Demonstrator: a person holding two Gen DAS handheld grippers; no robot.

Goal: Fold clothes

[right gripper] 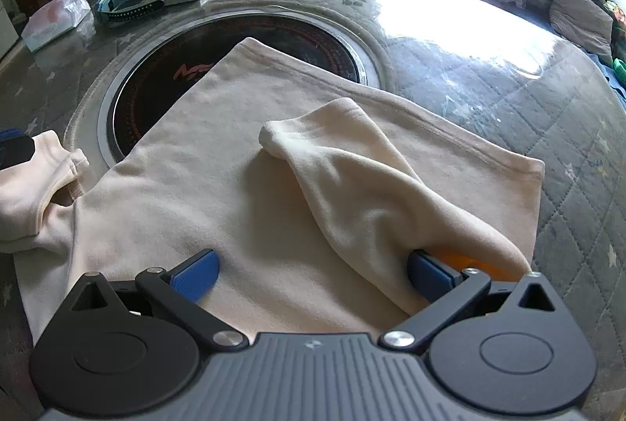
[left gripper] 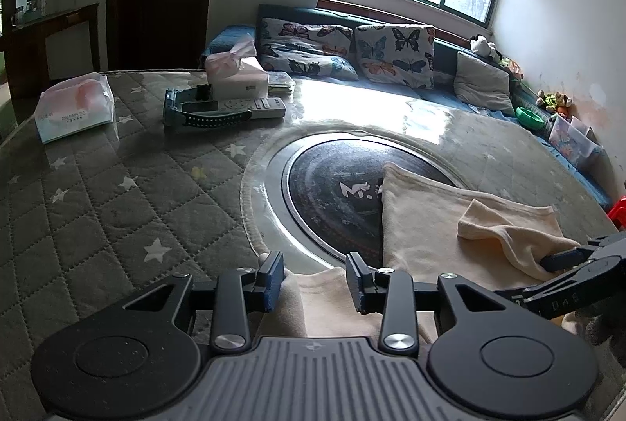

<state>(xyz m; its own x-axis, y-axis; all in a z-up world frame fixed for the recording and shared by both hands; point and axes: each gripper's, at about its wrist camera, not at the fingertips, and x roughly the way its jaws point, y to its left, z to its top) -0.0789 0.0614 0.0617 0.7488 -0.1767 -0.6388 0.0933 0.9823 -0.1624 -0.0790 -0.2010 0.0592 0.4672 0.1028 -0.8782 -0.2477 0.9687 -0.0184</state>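
A cream shirt is being spread flat on the table, one sleeve folded across it. Being soft, light and limp, it is best being gripped at hems. The right tongs are being held wide, the left tongs narrower, nothing clamped.

Soft matt cloth shirt, glossy table

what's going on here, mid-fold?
Yes, mid-fold. A cream shirt lies flat on the round quilted table, partly over its dark centre plate. One sleeve is already laid across the body. The right hand-held gripper is open over the shirt; the left hand-held gripper is open by the other sleeve.
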